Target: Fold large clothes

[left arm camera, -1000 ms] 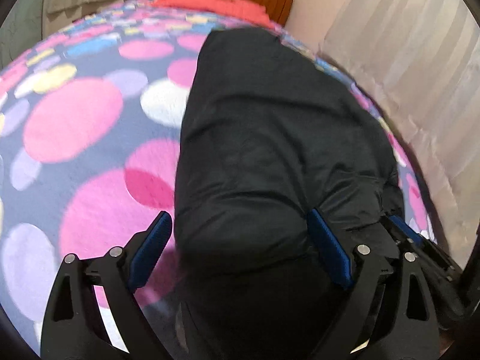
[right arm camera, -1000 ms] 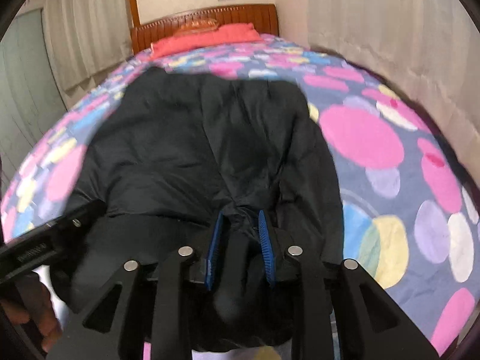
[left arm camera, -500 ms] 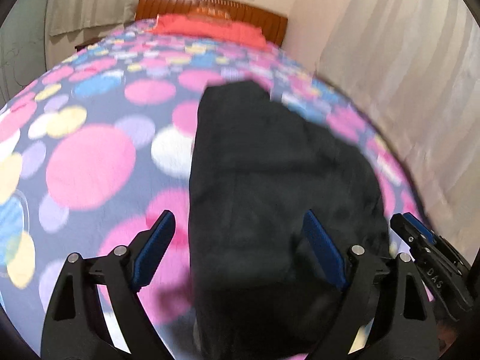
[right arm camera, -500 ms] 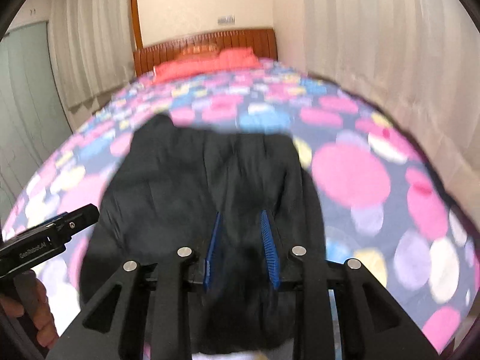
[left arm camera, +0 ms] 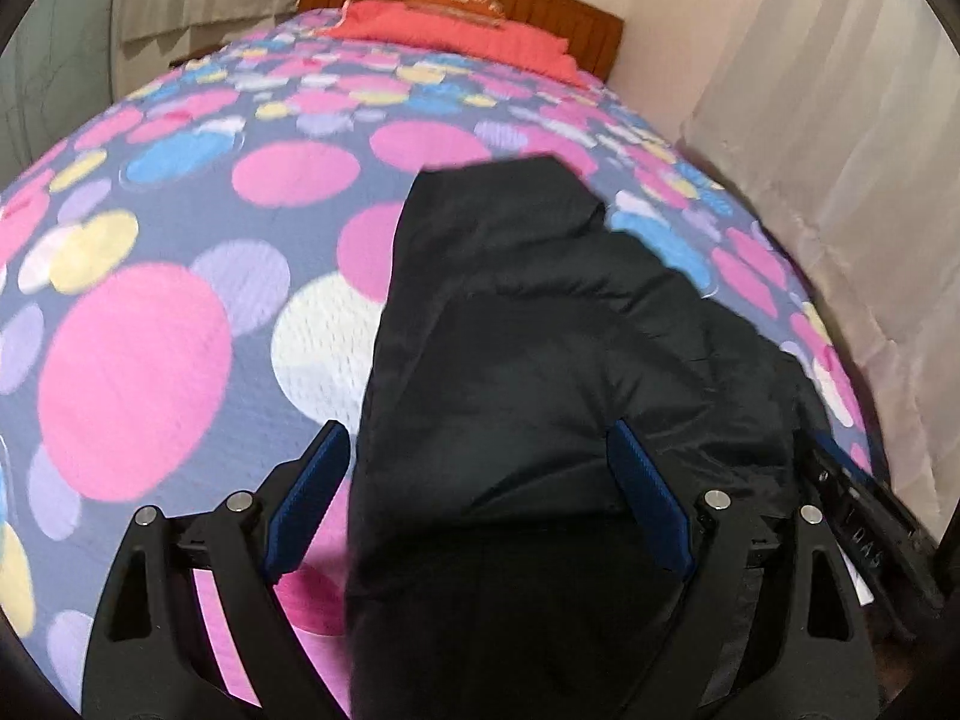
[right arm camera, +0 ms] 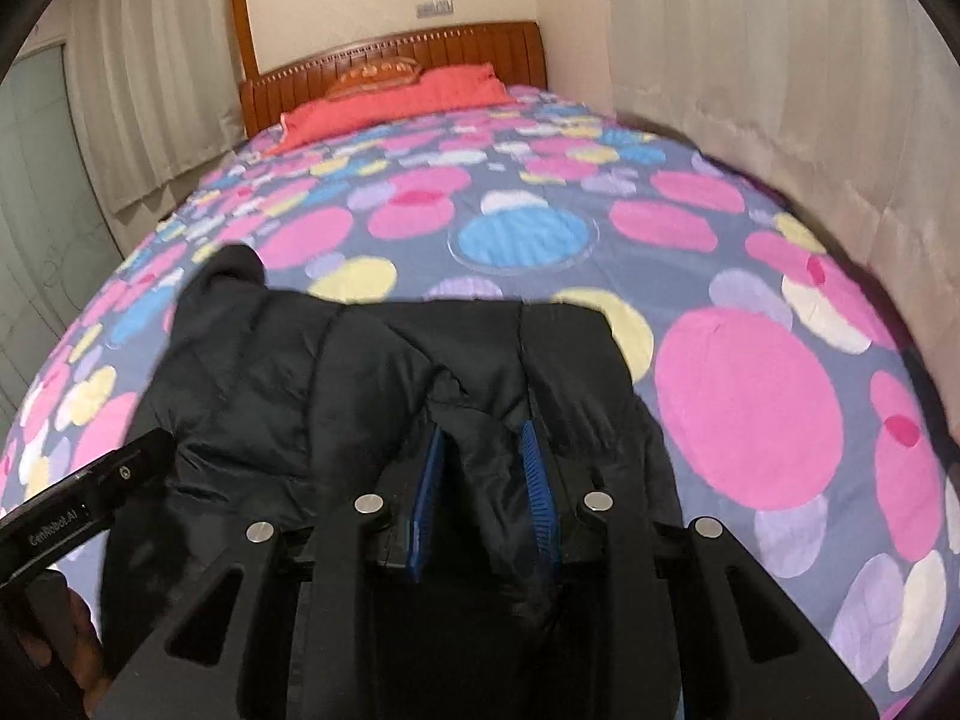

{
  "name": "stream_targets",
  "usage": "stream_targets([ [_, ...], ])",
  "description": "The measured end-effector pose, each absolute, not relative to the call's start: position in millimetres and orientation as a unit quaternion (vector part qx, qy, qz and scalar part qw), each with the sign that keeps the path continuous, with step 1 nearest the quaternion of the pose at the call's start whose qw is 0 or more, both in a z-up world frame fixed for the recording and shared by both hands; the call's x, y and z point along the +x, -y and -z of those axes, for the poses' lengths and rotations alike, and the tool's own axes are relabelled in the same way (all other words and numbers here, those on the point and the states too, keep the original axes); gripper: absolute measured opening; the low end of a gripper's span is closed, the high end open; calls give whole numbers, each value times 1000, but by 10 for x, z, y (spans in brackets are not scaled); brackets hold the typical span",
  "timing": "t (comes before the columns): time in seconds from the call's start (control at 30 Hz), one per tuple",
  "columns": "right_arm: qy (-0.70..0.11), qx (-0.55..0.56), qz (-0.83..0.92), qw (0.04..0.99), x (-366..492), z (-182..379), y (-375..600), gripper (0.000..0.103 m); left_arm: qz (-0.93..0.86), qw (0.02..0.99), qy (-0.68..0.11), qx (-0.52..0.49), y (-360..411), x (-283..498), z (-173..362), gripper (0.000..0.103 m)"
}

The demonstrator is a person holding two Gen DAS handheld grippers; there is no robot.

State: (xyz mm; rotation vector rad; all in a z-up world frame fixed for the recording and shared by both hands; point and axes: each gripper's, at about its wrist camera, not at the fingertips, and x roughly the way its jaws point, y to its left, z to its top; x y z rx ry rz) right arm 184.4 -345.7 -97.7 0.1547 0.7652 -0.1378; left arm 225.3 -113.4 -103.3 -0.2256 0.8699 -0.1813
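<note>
A large black padded jacket (left arm camera: pixel 540 360) lies on a bed with a polka-dot cover (left arm camera: pixel 150 330); it also fills the near half of the right wrist view (right arm camera: pixel 336 384). My left gripper (left arm camera: pixel 480 504) is open, its blue pads wide apart, with the jacket's near edge between them. My right gripper (right arm camera: pixel 483 498) is shut on a fold of the jacket's near edge and holds it lifted. The right gripper's body shows at the lower right of the left wrist view (left arm camera: pixel 864 540). The left gripper's body shows at the lower left of the right wrist view (right arm camera: pixel 78 510).
A red pillow (right arm camera: pixel 390 102) and a wooden headboard (right arm camera: pixel 390 60) stand at the far end of the bed. Pale curtains (right arm camera: pixel 780 60) hang close along the bed's right side. More curtains and a glass door (right arm camera: pixel 36 180) stand at the left.
Both grippers have pulled back and risen, so more of the bed shows. The right gripper has drawn the jacket's near edge toward me. The left gripper stayed open.
</note>
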Motion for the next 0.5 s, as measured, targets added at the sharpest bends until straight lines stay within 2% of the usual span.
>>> stream_targets([
  [0.2,-389,83,69,915,1947,1276,3488,28,79,894,-430,-100,1207,2353,1247,95],
  [0.5,-392,97,69,912,2045,1480,3529,28,69,897,-428,-86,1283,2442,1434,97],
])
